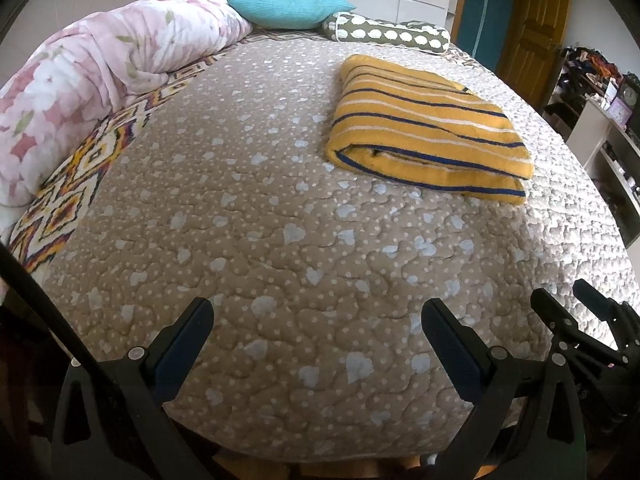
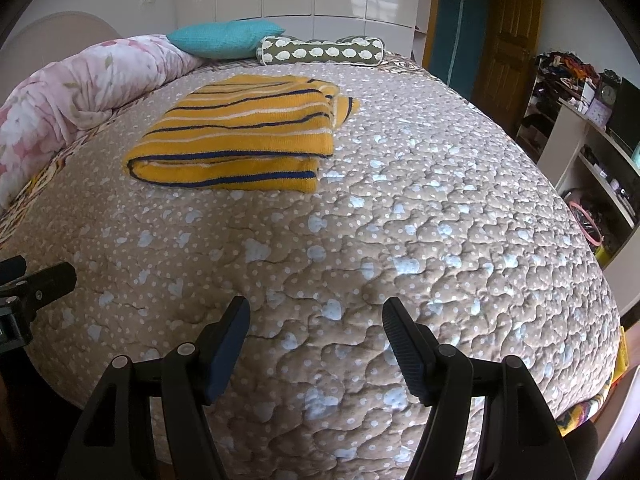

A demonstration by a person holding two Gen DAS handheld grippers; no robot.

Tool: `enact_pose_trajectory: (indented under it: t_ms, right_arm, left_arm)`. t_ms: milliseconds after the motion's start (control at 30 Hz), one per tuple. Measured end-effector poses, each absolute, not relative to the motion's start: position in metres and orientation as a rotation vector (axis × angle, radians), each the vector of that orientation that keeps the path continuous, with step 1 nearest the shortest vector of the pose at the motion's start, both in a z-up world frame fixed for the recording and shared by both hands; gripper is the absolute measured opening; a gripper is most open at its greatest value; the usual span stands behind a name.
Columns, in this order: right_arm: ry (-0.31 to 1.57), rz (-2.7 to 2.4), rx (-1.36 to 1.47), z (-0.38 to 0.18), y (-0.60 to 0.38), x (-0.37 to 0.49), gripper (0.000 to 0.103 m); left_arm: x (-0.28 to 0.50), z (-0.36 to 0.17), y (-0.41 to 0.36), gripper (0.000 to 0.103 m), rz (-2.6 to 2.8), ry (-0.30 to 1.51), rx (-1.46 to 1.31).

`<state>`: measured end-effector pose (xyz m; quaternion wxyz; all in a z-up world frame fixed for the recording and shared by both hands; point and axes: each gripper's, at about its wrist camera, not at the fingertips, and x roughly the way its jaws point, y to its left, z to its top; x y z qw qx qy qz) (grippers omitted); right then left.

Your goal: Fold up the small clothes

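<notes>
A yellow garment point(image 1: 428, 128) with navy and white stripes lies folded into a flat stack on the beige quilted bed point(image 1: 248, 216). It also shows in the right wrist view point(image 2: 244, 136), toward the far left of the bed point(image 2: 440, 208). My left gripper point(image 1: 318, 312) is open and empty, low over the bed's near edge, well short of the garment. My right gripper point(image 2: 316, 312) is open and empty too, beside the left one. The right gripper shows at the left wrist view's right edge point(image 1: 576, 300), and the left gripper at the right wrist view's left edge point(image 2: 36, 276).
A rolled pink floral duvet point(image 1: 92, 80) lies along the bed's left side. A teal pillow point(image 1: 288, 8) and a green patterned bolster point(image 1: 384, 34) sit at the head. Cluttered shelves point(image 2: 592, 140) and a wooden door point(image 2: 508, 52) stand to the right.
</notes>
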<state>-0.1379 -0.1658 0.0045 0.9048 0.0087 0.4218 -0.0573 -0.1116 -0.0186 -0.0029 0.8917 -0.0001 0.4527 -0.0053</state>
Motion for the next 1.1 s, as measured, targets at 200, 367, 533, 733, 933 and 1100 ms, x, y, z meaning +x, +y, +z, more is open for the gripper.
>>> enact_pose_trajectory:
  t_ms: [200,367,533,733,933,1100]
  right_arm:
    - [0.877,-0.118,0.015,0.003,-0.168,-0.138,0.074]
    - [0.877,-0.119,0.011,0.002,-0.168,-0.137,0.074]
    - [0.879,-0.123,-0.006,0.000,-0.168,-0.137,0.076]
    - [0.880,-0.124,-0.005,-0.001,-0.167,-0.136,0.076]
    - [0.878,-0.125,-0.006,-0.001,-0.169,-0.137,0.077]
    - [0.879,-0.126,-0.005,-0.001,-0.168,-0.138,0.077]
  left_arm:
    - [-0.112,-0.003,-0.018,0.103,0.029,0.928,0.031]
    - [-0.114,0.000,-0.018,0.103,0.047,0.911,0.042]
    - [-0.116,0.002,-0.020,0.103,0.046,0.899,0.054]
    - [-0.116,-0.001,-0.021,0.103,0.030,0.914,0.042]
    - [-0.114,-0.006,-0.020,0.103,0.002,0.943,0.016]
    - [-0.112,-0.009,-0.019,0.103,-0.007,0.957,0.002]
